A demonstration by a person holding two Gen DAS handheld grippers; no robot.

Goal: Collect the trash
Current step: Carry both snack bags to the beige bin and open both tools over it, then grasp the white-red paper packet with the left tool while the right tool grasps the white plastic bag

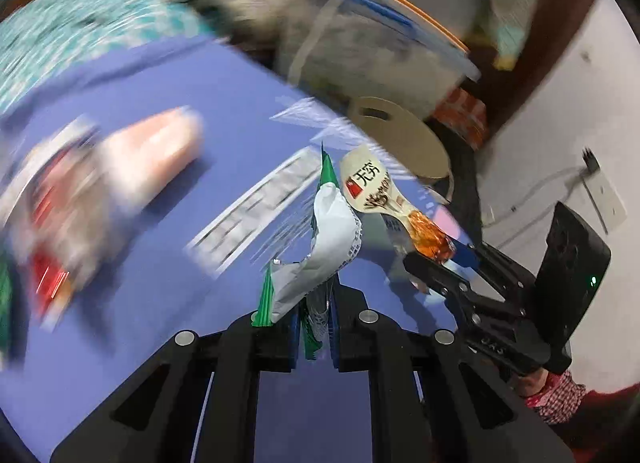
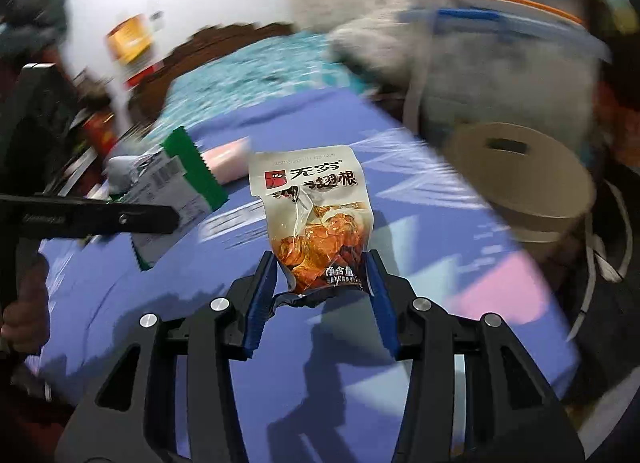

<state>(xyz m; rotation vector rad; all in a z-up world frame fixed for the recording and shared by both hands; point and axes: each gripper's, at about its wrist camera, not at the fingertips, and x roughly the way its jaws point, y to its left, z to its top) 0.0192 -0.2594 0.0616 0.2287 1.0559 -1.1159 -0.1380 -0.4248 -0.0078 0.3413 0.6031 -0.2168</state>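
- Left gripper (image 1: 314, 337): jaws nearly together, blue pads clamped on a crumpled wrapper (image 1: 328, 239) that sticks up past the tips.
- Right gripper (image 2: 322, 283): jaws partly apart, with the lower end of a snack pouch (image 2: 316, 215) between the blue pads (image 2: 262, 295); the rest stands beyond the tips.
- The two grippers sit near each other, right one just off the left jaws' right side.
- A hand (image 1: 536, 383) with a checked cuff grips the right handle.
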